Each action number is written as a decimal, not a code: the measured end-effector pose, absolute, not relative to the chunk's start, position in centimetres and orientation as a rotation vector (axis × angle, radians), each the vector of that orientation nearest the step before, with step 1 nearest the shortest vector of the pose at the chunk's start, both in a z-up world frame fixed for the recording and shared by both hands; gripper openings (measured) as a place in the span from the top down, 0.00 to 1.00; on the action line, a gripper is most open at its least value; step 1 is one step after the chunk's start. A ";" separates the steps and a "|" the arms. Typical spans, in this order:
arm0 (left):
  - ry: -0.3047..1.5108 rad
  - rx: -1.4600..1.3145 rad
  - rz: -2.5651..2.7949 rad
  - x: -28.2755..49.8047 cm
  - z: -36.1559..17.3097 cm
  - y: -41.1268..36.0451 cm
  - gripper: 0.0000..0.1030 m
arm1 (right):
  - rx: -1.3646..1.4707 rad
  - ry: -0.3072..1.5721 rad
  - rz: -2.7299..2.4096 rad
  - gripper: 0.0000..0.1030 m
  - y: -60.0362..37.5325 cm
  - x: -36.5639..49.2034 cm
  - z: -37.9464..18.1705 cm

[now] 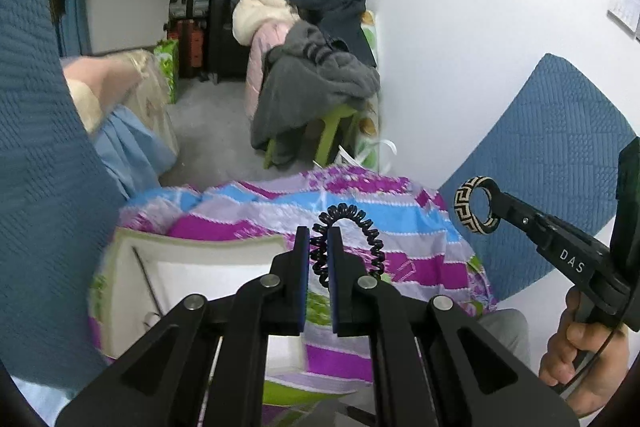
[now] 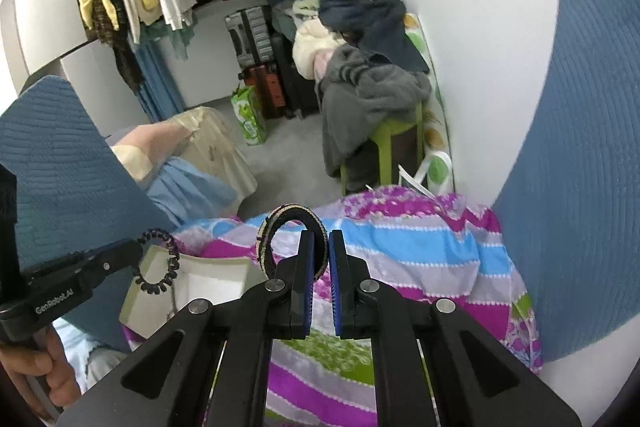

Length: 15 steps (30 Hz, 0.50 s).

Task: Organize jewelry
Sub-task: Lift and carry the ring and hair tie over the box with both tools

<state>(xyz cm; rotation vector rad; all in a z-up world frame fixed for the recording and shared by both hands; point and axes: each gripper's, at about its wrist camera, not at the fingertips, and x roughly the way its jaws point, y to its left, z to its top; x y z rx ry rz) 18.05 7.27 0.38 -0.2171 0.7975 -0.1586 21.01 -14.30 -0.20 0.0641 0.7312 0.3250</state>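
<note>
My left gripper [image 1: 319, 239] is shut on a black coiled spiral band [image 1: 352, 223] and holds it above the striped bedspread; it also shows in the right wrist view [image 2: 158, 261]. My right gripper [image 2: 320, 243] is shut on a black and cream patterned bangle [image 2: 288, 227], held upright in the air; the bangle also shows in the left wrist view [image 1: 476, 205] at the right. A white open box [image 1: 192, 287] lies on the bedspread below and left of the left gripper; it also shows in the right wrist view [image 2: 208, 283].
A purple, blue and green striped bedspread [image 2: 420, 247] covers the bed. Blue quilted cushions [image 2: 580, 167] stand at both sides. A green stool [image 2: 396, 135] heaped with clothes, suitcases [image 2: 260, 67] and a hanging rack stand behind. A white wall is at the right.
</note>
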 end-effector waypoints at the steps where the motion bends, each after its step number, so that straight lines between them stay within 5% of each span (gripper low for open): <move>1: 0.791 -0.215 -0.159 17.9 0.7 8.0 0.92 | 0.062 0.731 0.326 0.95 -13.6 20.9 -0.1; 15: 0.854 -0.180 -0.106 16.6 -2.5 16.2 0.92 | 0.012 0.800 0.390 0.95 -3.8 20.3 -3.7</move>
